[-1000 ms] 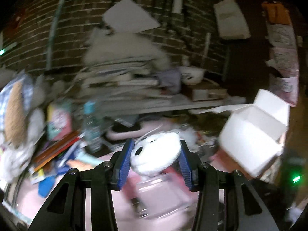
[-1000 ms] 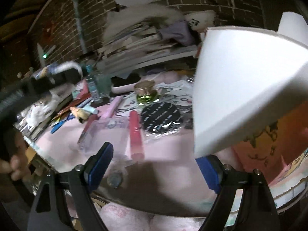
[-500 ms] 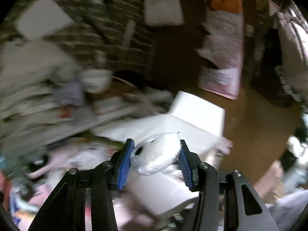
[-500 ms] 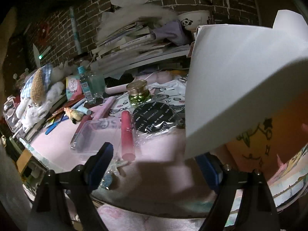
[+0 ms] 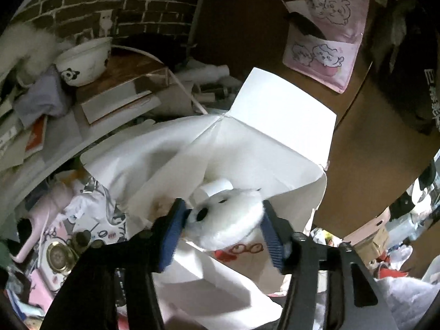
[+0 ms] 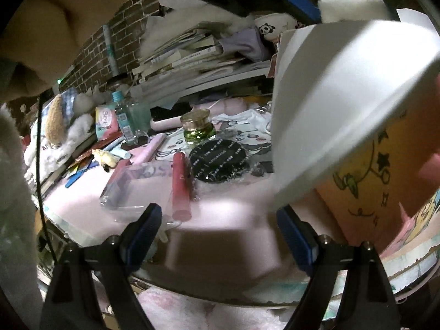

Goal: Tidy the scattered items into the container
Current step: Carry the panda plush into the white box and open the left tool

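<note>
Hovering over the open mouth of the white box (image 5: 255, 148), the left gripper (image 5: 224, 224) stays clamped on the fluffy white plush toy (image 5: 228, 220), its blue pads pressed into the fur on either side. A second ago that same toy hung above the cluttered pink tabletop with the box well off to one side; half a second ago the box had swung in behind it; now the box's folded walls and raised flap fill the view directly behind and below the toy, so the carry looks finished and the drop is the step in hand. Something small and white already lies inside the box just behind the toy. The right gripper (image 6: 220, 236) hangs with its jaws wide apart and nothing between them, just beside the box's outer wall (image 6: 343, 104). Away from the box on the table (image 6: 225, 209), a pink tube (image 6: 181, 184), a clear case (image 6: 132, 184), a black round disc (image 6: 218, 161) and a green jar (image 6: 198, 128) remain, much as before, so plenty of tidying is left.
</note>
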The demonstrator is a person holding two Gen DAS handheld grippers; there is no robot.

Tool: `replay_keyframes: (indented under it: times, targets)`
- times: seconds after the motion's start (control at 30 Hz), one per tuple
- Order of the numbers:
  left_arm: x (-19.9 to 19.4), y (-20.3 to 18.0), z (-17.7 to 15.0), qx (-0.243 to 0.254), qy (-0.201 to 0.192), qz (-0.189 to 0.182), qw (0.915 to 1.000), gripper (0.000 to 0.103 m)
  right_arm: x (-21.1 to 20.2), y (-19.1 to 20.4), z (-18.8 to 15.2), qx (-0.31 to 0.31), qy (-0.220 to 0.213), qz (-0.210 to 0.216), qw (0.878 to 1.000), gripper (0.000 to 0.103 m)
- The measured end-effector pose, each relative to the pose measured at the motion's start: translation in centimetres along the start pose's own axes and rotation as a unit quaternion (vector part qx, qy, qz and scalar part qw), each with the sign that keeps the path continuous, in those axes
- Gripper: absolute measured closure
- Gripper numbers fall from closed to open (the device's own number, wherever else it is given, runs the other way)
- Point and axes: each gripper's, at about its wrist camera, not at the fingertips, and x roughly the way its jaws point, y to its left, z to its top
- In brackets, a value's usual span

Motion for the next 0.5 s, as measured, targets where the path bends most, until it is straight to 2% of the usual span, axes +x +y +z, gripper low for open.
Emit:
replay_keyframes:
  times: [0.17, 0.33, 0.5]
  targets:
    - [-0.2, 0.1, 0.4, -0.001, 0.004, -0.007, 1.0000, 0.034, 0.1, 0.1, 0.1, 0.002, -0.001, 0.005, 1.000, 0.019]
    - [-0.7, -0.1, 0.5, 0.003, -0.004, -0.013, 0.9999, 0.026, 0.1, 0.1, 0.0, 0.000, 0.001, 0.005, 1.000, 0.019]
    - [-2.2, -0.5, 0.0, 0.006, -0.024, 0.007, 0.9997, 0.025, 0.1, 0.1, -0.1, 0.002, 0.000, 0.009, 1.000, 0.019]
